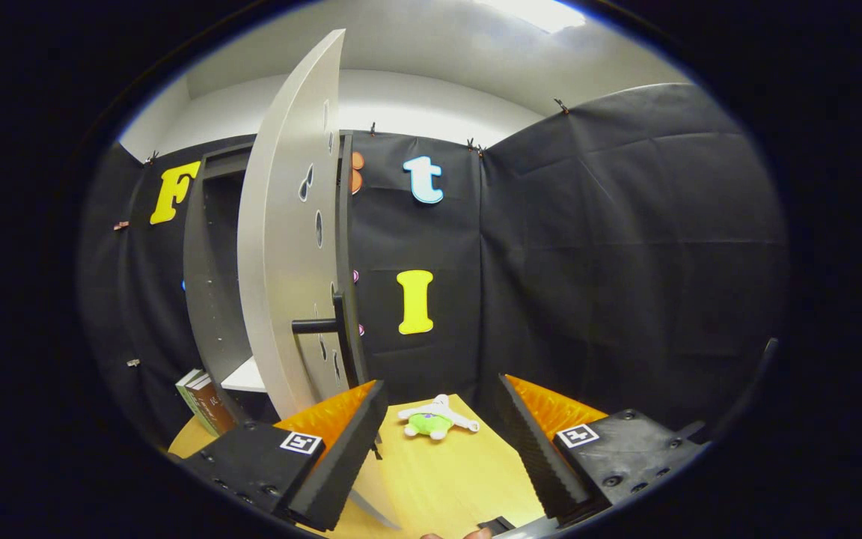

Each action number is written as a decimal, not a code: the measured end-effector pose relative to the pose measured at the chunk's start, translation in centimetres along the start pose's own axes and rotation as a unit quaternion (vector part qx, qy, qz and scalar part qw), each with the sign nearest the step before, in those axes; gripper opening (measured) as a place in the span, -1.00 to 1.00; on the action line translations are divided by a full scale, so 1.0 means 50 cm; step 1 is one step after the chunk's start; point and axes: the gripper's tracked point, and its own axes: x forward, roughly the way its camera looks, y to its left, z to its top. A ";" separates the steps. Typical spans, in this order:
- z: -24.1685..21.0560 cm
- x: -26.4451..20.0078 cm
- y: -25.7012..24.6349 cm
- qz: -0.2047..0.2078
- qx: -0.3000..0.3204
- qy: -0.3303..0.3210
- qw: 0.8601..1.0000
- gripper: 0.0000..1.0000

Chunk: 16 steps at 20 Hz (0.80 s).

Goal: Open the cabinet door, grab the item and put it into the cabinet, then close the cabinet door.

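A tall dark cabinet [210,284] stands to the left with its pale grey door [281,247] swung open toward me, edge-on. A dark bar handle [316,326] sticks out of the door low down. A small plush toy [435,419], green and white, lies on the wooden table [446,479] just beyond my fingers, between them. My gripper [442,442] is open with nothing held; its left finger [352,442] is close beside the door's lower edge.
A couple of books [203,404] lean by the cabinet's foot on the left. A white shelf [245,378] shows inside the cabinet. Black cloth walls close in behind and to the right.
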 end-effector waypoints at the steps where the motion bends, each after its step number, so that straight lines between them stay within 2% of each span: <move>1: -0.002 -0.005 0.011 0.003 0.000 0.003 1.000 0.95; 7: -0.011 -0.035 0.090 0.011 0.014 0.007 1.000 0.95; 16: -0.042 -0.051 0.301 0.093 0.040 0.017 0.995 0.95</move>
